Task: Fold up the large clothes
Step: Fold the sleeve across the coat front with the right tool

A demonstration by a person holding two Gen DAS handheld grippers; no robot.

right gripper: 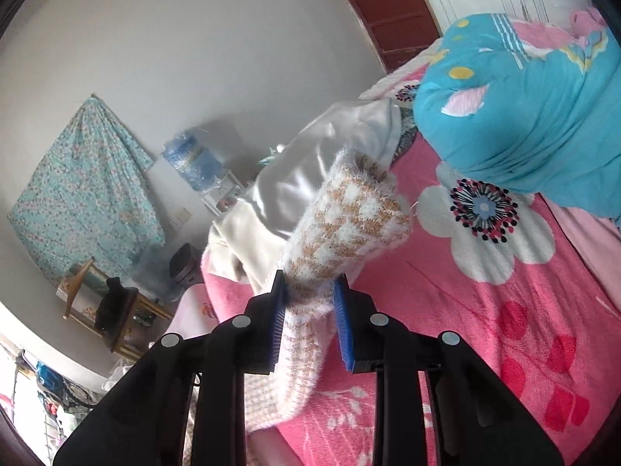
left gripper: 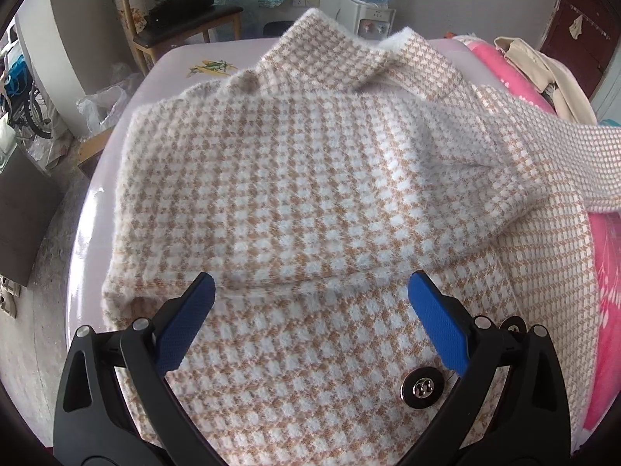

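The left gripper [left gripper: 310, 291] stands released, its two blue ribbed pads [left gripper: 436, 318] spread wide above the sweater [left gripper: 302, 194] with nothing between them. Close under it a round metal button [left gripper: 422, 388], dark-rimmed and shiny, sits on the knit just beside the right-hand pad. The sweater is a fuzzy, thick knit in a tan and white houndstooth check; its body lies spread on a pale lilac sheet [left gripper: 182, 58] that is smooth and slightly glossy, and a fold line crosses the cloth just ahead of the pads. Farther off its ribbed collar stands up in a soft ridge, and one sleeve [left gripper: 562, 159] rises off the body toward the right edge of the view.

The right gripper [right gripper: 308, 310] is clenched on that sleeve's end: the blue pads [right gripper: 343, 330] press the fluffy knit from both sides, the cuff [right gripper: 361, 209] juts out past the fingertips, and the rest of the sleeve hangs down between the black fingers. Below and beyond lies a plush pink blanket [right gripper: 485, 310] with a large white flower. Farther back are a crumpled cream garment [right gripper: 295, 182] with a satin sheen, and a rounded blue quilt bundle [right gripper: 524, 116]. Against the far wall stand a water dispenser bottle [right gripper: 192, 161], a wooden chair [left gripper: 174, 27] and a hanging floral cloth [right gripper: 85, 194].
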